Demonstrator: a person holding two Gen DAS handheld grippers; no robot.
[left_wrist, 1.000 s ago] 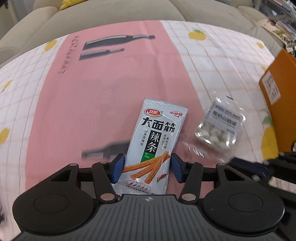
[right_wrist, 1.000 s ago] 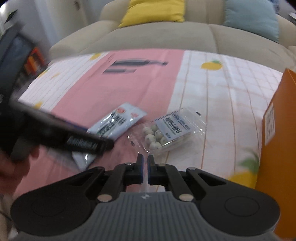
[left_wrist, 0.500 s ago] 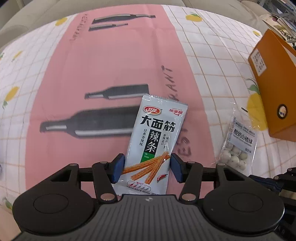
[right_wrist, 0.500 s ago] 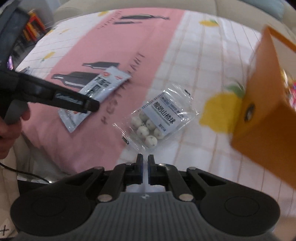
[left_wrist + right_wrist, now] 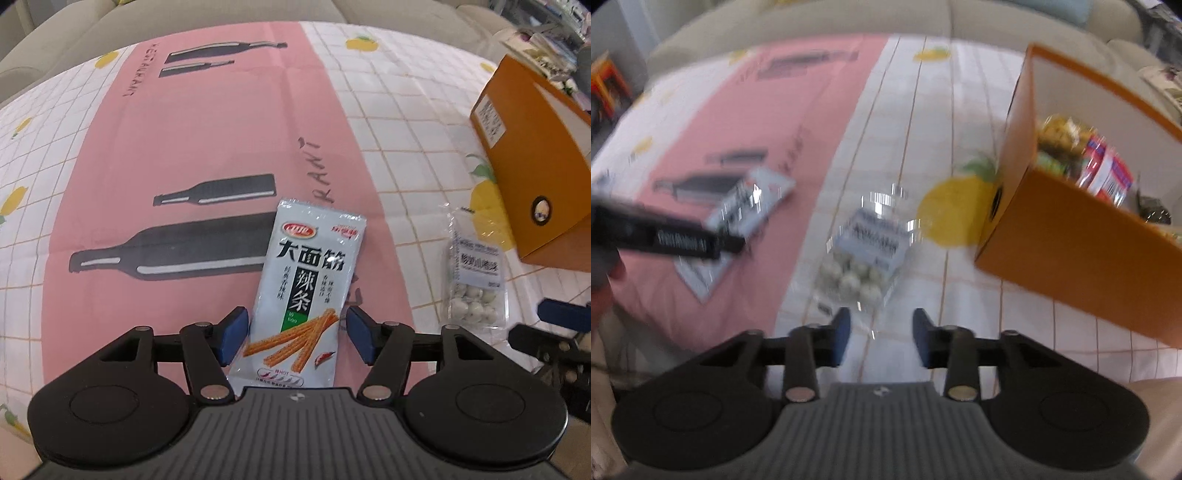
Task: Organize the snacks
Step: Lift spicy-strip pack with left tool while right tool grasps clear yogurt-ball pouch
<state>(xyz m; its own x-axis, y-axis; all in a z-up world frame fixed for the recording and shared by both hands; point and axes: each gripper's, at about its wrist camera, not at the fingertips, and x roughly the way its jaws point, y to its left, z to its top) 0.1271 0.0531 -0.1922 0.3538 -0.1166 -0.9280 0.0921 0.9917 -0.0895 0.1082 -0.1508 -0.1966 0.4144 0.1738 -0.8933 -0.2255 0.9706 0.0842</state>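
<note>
A silver spicy-strip packet (image 5: 306, 288) lies on the pink cloth, its lower end between the open fingers of my left gripper (image 5: 293, 336); the pads stand beside its edges. A clear bag of white candy balls (image 5: 476, 280) lies to its right. In the right wrist view that bag (image 5: 864, 254) lies just ahead of my right gripper (image 5: 881, 334), which is open and empty. The packet (image 5: 738, 218) shows blurred at left, partly behind the left gripper's arm (image 5: 665, 236).
An open orange box (image 5: 1071, 236) with several snacks inside stands at the right; it also shows in the left wrist view (image 5: 535, 162). The tablecloth (image 5: 184, 147) is pink with bottle prints and white checks. A beige sofa (image 5: 221, 14) lies behind.
My right gripper has opened from shut and moved closer to the candy bag. The left gripper has stayed open around the packet while the view shifted over the cloth.
</note>
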